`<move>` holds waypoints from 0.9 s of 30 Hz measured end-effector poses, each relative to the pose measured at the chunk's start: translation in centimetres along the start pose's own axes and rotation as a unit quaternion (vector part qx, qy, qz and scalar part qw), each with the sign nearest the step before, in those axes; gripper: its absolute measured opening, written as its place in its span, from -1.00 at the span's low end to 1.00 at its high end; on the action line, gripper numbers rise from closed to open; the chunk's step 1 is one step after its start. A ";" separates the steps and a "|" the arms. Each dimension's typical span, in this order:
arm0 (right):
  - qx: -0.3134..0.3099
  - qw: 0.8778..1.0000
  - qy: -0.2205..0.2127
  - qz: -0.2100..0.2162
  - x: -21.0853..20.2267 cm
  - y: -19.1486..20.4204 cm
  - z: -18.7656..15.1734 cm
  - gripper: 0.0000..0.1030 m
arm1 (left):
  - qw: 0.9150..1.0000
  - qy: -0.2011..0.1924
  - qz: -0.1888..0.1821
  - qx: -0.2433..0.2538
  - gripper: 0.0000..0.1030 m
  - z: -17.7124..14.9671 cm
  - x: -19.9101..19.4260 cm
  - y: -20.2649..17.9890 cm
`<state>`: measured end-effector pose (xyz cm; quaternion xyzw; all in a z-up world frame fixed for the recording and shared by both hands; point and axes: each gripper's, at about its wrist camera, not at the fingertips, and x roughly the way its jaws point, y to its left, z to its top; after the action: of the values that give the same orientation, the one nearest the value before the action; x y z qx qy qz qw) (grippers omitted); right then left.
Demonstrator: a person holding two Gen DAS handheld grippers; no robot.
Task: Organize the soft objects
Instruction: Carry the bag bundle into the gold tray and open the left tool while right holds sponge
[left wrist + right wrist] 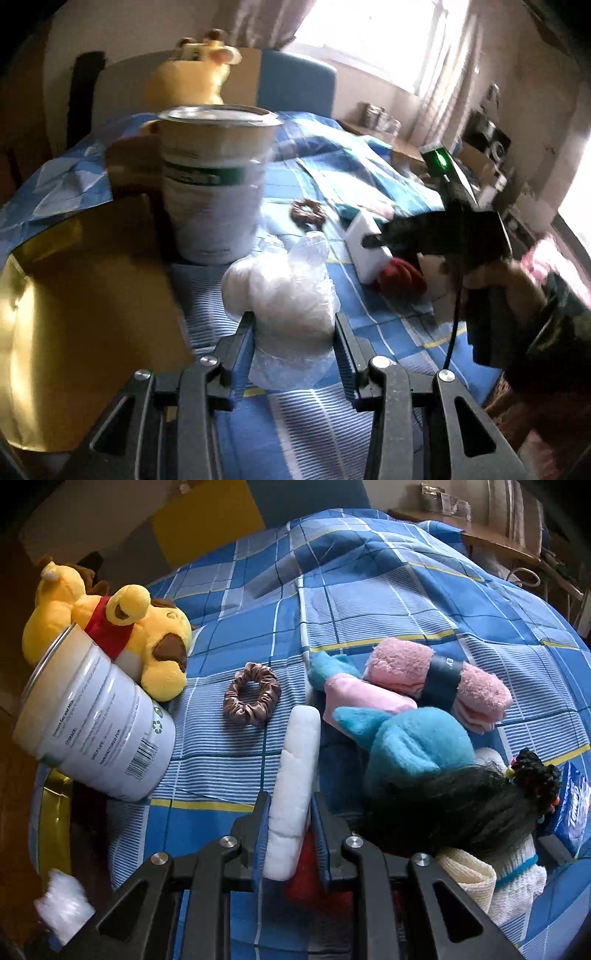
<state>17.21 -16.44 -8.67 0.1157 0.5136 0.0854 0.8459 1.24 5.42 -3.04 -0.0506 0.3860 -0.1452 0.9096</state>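
My left gripper (293,321) is shut on a clear plastic bag of white stuffing (284,295), held just over the blue checked bedspread (388,332); the bag also shows at the lower left of the right wrist view (64,908). My right gripper (290,801) is shut on a white sponge block (295,775), also seen in the left wrist view (364,251). A brown scrunchie (252,693), a yellow bear plush (147,638), a blue plush (413,746), a rolled pink towel (436,683) and a black wig (461,805) lie on the bed.
A white tin can (218,184) stands beside a gold box (74,314) at the left. A blue tissue pack (570,812) and a white knitted cloth (517,882) lie at the right. A wooden desk (498,542) stands beyond the bed.
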 end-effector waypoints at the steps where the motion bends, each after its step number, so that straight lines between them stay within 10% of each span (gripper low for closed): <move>1: -0.001 1.000 -0.001 -0.001 0.0 0.0 0.0 -0.60 | 1.000 -0.001 0.003 -0.011 -0.20 0.2 -0.4 0.8; 12: -0.004 1.000 -0.002 -0.006 0.0 0.1 -0.1 -0.60 | 0.991 -0.005 0.064 -0.115 -0.19 2.2 -2.1 9.6; 27: -0.020 1.000 -0.003 -0.011 0.3 0.4 -0.1 -0.60 | 0.977 0.040 0.135 -0.162 0.18 7.7 6.2 19.5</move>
<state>17.24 -15.98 -8.85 0.0935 0.5108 0.0861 0.8503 15.23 22.00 -5.98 -0.1385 0.4435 0.0416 0.8845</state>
